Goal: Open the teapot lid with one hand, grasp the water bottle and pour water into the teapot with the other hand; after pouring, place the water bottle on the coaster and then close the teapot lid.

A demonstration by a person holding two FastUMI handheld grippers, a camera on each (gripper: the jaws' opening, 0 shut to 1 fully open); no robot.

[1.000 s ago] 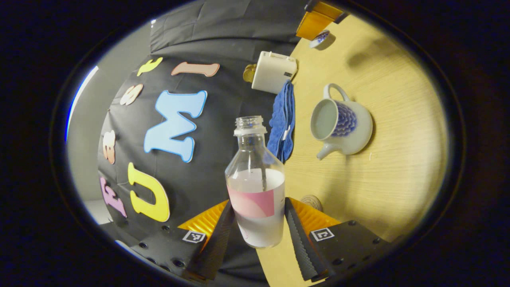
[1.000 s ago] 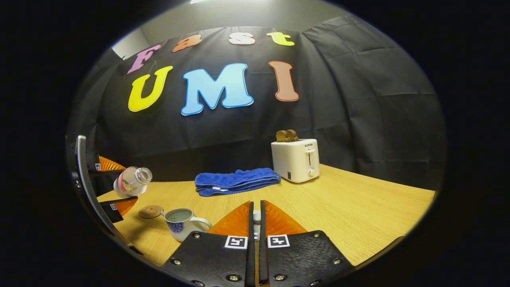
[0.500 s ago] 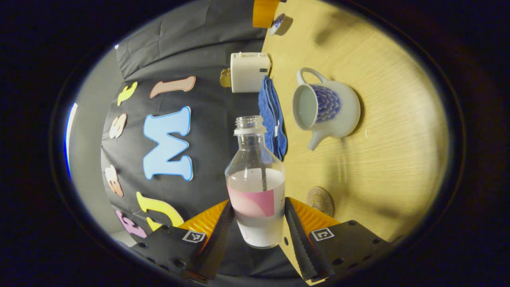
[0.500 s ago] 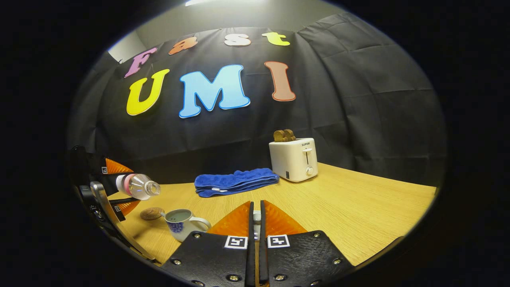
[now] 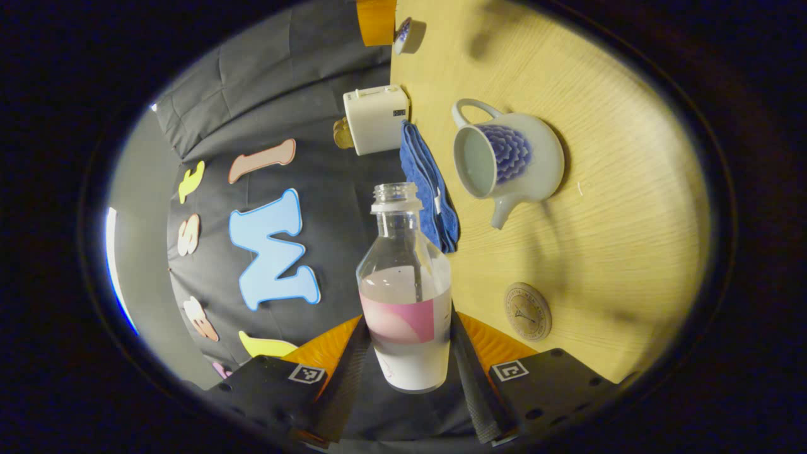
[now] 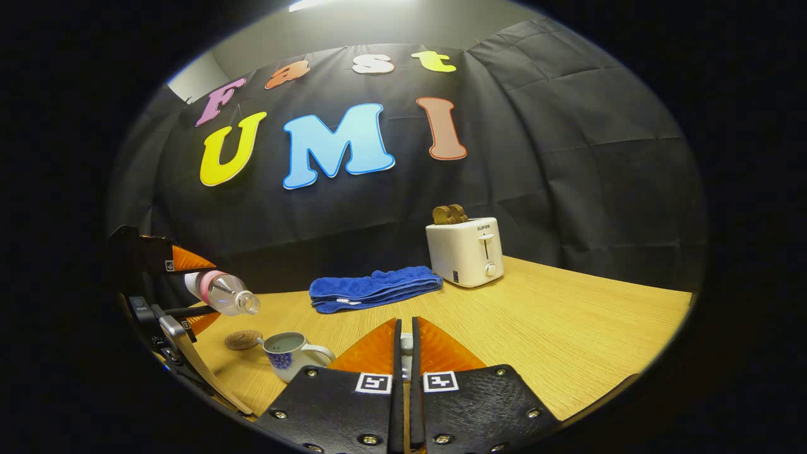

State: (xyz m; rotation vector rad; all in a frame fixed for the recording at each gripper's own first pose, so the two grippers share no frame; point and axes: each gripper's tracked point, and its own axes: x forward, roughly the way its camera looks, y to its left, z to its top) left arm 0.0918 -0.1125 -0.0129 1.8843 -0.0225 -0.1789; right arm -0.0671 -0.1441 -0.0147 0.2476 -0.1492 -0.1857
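Left gripper view: bottle [image 5: 404,296] at centre, pinched between the two fingers of the left gripper [image 5: 403,366], one finger [image 5: 343,372] pressed on its side at 7 o'clock, the other at 5 o'clock. Uncapped, mouth toward 12 o'clock, roughly half full, pink band across the label. Teapot [image 5: 510,161] at 1 o'clock from the bottle's mouth, well apart from it, lid off, opening turned toward the camera, spout toward 6 o'clock, handle toward 11 o'clock. Standing on the wooden table [image 5: 618,208]. Coaster [image 5: 528,311] bare on the table at 3 o'clock from the bottle's base, just beside the 5 o'clock finger. Folded blue towel [image 5: 429,189] between bottle neck and teapot; white toaster [image 5: 375,118] at 12 o'clock. Lid [image 5: 401,35] at the far top, held against an orange finger of the other gripper.

Right gripper view: right gripper [image 6: 404,353] at 6 o'clock, fingers pressed nearly together, pinching a small pale piece of the lid [image 6: 406,343] between them. Bottle [image 6: 222,292] at 9 o'clock, lying nearly level in the left gripper [image 6: 179,290], mouth tipped slightly down toward 4 o'clock, above and apart from the teapot [image 6: 291,353] at 7 o'clock. Coaster [image 6: 243,340] just beside the teapot at 9 o'clock of it. Towel [image 6: 372,287] and toaster [image 6: 465,251] farther back on the table [image 6: 567,340].
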